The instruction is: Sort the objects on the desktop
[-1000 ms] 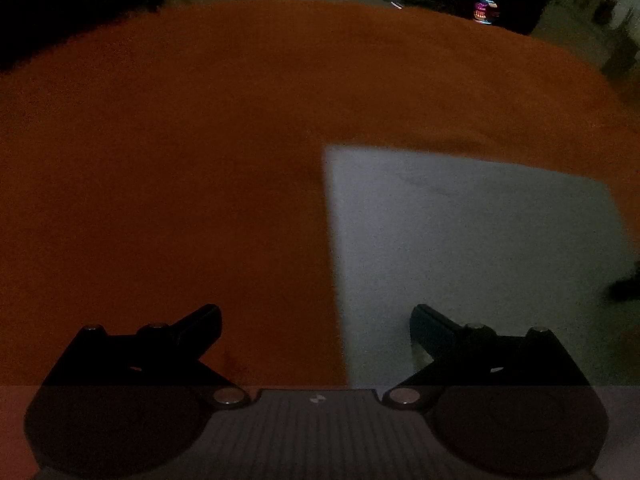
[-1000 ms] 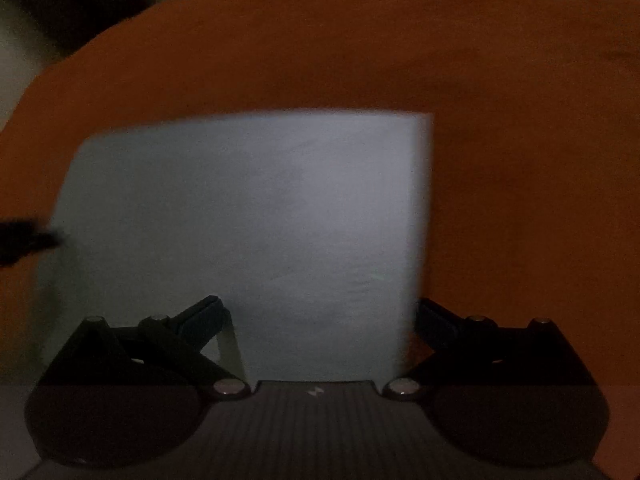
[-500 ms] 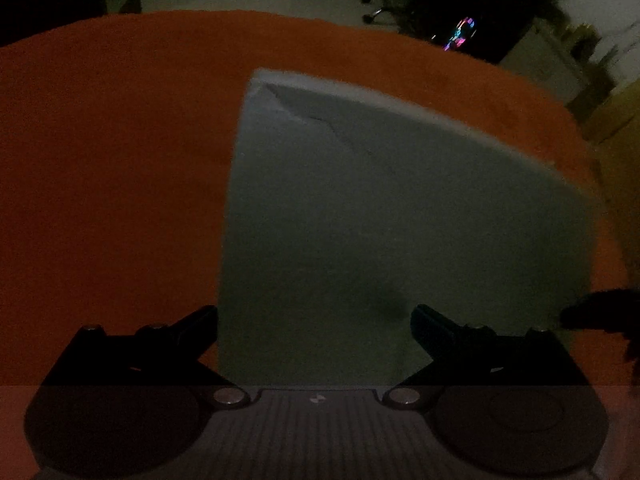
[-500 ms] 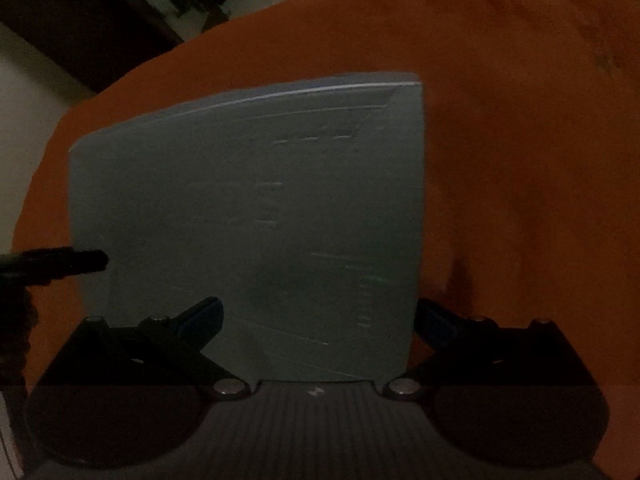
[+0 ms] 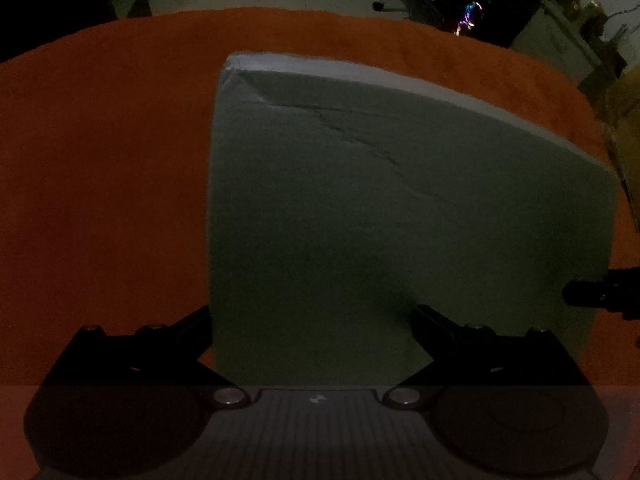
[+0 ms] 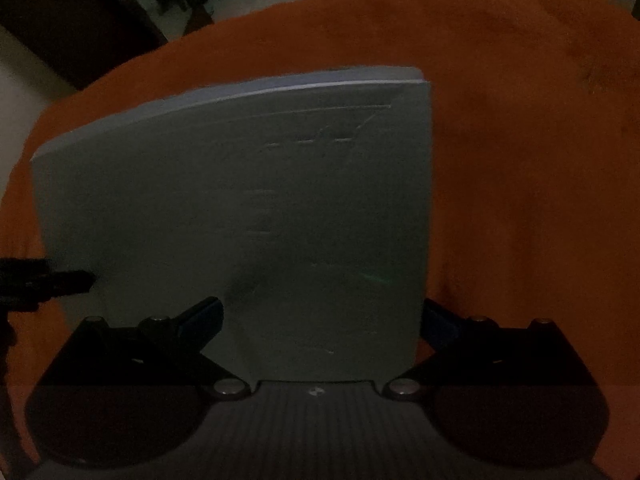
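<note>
Here, grey pad (image 5: 400,216) lies flat (creased) on orange cloth (image 5: 100,180).

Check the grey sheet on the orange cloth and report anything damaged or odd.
The grey sheet is damaged: in the left wrist view its far left corner is bent and a crack runs diagonally from there across the surface. The right wrist view shows small dents and scratches. The orange cloth looks fine.
</note>
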Action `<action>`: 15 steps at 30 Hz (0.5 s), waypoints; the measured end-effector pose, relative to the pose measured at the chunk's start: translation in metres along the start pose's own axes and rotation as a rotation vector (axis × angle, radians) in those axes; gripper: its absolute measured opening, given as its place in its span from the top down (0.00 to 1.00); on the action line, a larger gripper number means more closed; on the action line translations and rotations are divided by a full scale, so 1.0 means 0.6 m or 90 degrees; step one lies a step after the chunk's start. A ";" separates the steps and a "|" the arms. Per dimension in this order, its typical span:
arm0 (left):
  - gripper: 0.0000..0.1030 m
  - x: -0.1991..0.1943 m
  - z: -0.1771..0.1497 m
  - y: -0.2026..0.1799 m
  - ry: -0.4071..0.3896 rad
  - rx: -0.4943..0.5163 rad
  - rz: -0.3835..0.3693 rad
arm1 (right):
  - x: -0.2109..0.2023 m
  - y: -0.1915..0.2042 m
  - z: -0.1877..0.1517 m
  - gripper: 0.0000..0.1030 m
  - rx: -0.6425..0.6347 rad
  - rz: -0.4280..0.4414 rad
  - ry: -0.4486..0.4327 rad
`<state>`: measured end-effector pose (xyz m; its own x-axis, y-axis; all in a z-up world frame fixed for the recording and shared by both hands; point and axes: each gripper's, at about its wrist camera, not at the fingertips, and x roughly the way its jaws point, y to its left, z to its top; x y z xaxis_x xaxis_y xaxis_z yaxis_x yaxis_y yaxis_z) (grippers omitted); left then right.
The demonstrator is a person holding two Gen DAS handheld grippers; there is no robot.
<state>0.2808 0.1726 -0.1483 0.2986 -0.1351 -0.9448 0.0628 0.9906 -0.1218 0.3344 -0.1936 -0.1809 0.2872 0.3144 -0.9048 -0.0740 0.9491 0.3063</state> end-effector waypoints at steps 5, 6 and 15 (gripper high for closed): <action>0.01 -0.059 -0.023 -0.010 -0.043 -0.040 -0.018 | -0.050 -0.007 -0.005 0.00 0.030 -0.001 -0.028; 0.01 -0.070 -0.028 -0.012 -0.053 -0.045 -0.019 | -0.059 -0.008 -0.008 0.00 0.039 0.002 -0.031; 0.01 -0.183 -0.046 -0.043 -0.117 -0.048 0.002 | -0.153 0.006 -0.023 0.00 0.069 0.022 -0.074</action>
<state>0.2203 0.1626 -0.0496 0.4680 -0.1274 -0.8745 -0.0077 0.9889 -0.1482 0.2943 -0.2190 -0.1009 0.3949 0.3361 -0.8550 0.0167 0.9279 0.3724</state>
